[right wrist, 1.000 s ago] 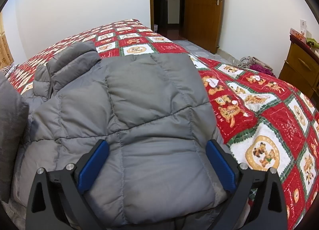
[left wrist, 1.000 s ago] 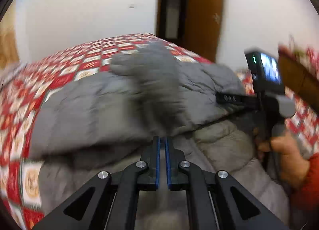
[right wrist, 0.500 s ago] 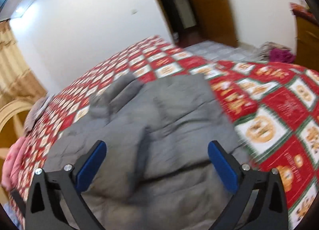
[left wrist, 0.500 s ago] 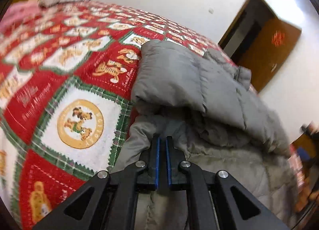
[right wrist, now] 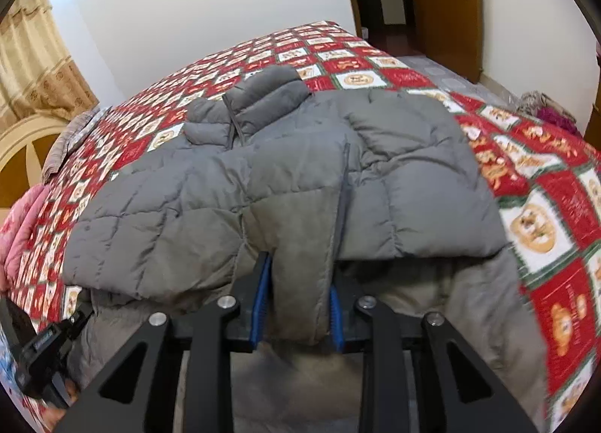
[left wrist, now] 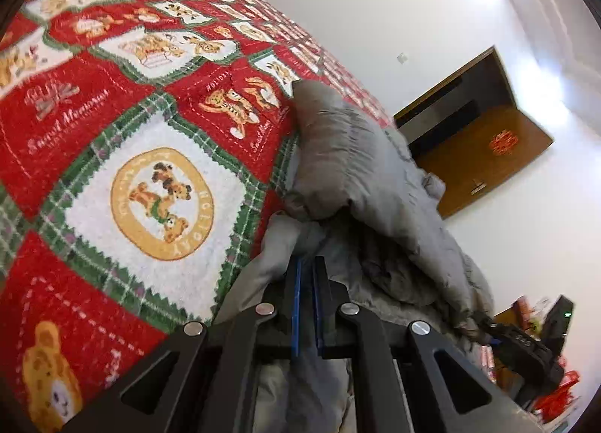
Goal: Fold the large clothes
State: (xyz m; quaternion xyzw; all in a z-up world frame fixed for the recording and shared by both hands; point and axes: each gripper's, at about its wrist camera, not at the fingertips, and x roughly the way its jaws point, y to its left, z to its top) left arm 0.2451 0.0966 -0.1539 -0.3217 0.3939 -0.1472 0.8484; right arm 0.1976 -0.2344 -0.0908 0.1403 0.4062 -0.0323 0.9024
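A grey puffer jacket (right wrist: 281,177) lies across the red patchwork bedspread (right wrist: 544,177), with its sleeves folded over the front and its collar towards the far side. My right gripper (right wrist: 299,275) is at the jacket's near edge. Its jaws are closing, and the blue pads (right wrist: 263,294) press on a thick fold of grey fabric between them. In the left wrist view my left gripper (left wrist: 306,264) is shut at the left edge of the jacket (left wrist: 357,170), with a thin bit of grey fabric pinched in its pads. In the right wrist view the left gripper (right wrist: 41,354) shows at the lower left.
The bedspread (left wrist: 112,113) stretches wide to the left of the jacket. A wooden headboard (right wrist: 22,147) and pink bedding (right wrist: 18,230) lie at the far left. A brown door (right wrist: 443,0) stands open behind the bed, and clothes (right wrist: 544,109) lie on the floor at the right.
The right gripper's jaws have gone from wide open to closed on a fold at the jacket's near edge. The left gripper rolled and swung to the jacket's left edge, staying shut.
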